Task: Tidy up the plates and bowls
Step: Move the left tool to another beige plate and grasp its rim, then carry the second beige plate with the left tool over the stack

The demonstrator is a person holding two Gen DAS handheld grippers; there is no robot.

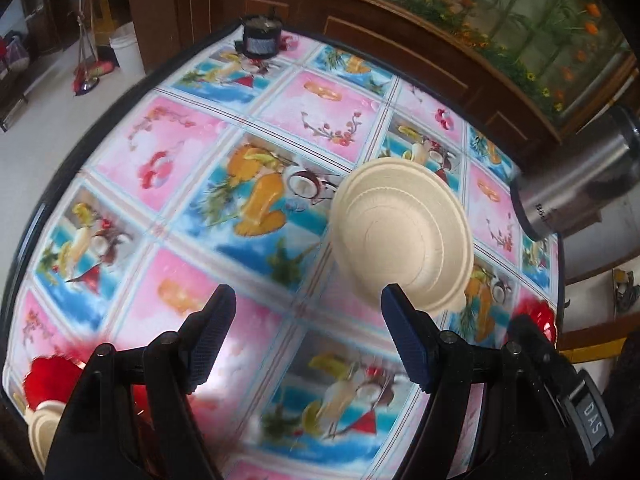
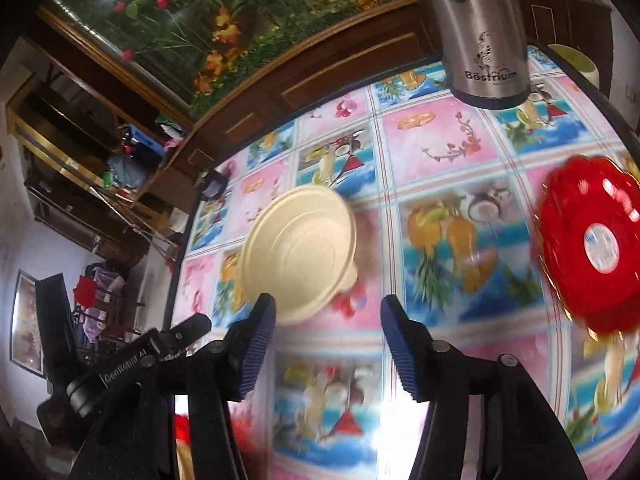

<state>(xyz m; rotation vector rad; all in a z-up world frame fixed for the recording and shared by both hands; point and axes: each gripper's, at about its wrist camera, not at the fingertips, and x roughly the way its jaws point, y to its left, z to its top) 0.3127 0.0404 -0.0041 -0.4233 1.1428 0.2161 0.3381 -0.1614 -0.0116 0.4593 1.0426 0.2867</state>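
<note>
Cream bowls (image 1: 404, 236) sit stacked, bottoms up, on the table (image 1: 248, 128), whose cloth shows pink and blue fruit panels. In the left wrist view the stack lies just past the right fingertip of the left gripper (image 1: 308, 304); its jaws stand wide apart with only tablecloth between them. In the right wrist view the same stack (image 2: 300, 248) lies just beyond the left fingertip of the right gripper (image 2: 328, 312), whose jaws are partly open and hold nothing. A red scalloped plate (image 2: 592, 252) rests on the cloth at the right, well apart from the bowls. A steel kettle (image 2: 484, 40) stands at the far edge. Near the left gripper's base, at lower left, another cream dish (image 1: 40, 436) and something red (image 1: 52, 376) show, blurred.
</note>
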